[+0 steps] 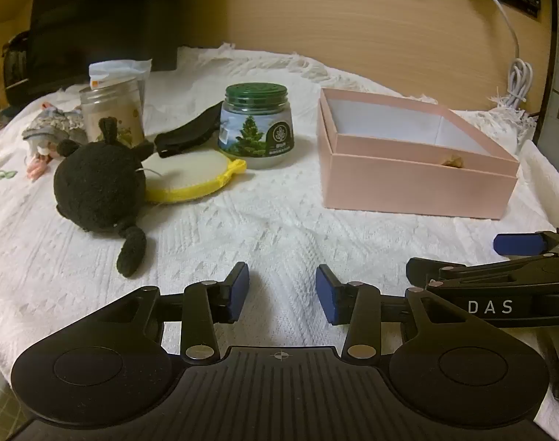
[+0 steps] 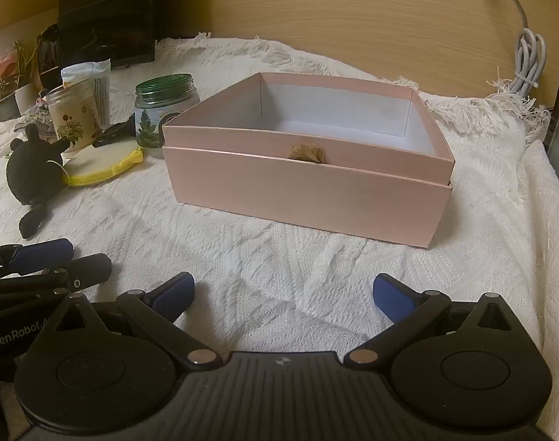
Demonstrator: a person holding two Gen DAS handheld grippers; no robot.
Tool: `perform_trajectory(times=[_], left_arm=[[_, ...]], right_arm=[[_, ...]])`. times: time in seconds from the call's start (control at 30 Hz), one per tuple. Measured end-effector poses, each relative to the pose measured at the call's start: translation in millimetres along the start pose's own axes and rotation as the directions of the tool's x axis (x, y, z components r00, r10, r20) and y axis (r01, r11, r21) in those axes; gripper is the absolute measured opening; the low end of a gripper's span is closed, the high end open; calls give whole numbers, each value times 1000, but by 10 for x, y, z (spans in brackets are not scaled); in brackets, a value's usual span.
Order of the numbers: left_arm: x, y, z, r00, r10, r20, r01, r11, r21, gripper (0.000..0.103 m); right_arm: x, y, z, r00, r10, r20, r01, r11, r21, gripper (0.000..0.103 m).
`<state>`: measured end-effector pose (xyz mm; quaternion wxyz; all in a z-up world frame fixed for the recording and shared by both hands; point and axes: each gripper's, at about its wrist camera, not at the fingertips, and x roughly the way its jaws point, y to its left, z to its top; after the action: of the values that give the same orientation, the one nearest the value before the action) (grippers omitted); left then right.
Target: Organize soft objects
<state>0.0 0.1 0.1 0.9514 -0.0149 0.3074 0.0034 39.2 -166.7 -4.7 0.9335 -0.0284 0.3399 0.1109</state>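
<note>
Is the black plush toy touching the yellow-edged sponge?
Touching. In the left wrist view the black plush toy overlaps and presses against the sponge, with no cloth showing between them.

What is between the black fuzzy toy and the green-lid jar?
The round yellow-edged sponge lies between the black toy and the jar, clearest in the left wrist view.

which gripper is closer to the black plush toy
Left. The left gripper hovers open over the white cloth just right of the black plush toy. The right gripper is further right, in front of the pink box.
</note>
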Motion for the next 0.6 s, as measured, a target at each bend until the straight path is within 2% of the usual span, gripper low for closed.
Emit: perform_trajectory(times=[0.6], left_arm=[[-8,-5,-1,1000,1,1,-1,1000,1,46]], right_arm=[[0,0,-1,1000,-1,0,1,1000,-1,103]])
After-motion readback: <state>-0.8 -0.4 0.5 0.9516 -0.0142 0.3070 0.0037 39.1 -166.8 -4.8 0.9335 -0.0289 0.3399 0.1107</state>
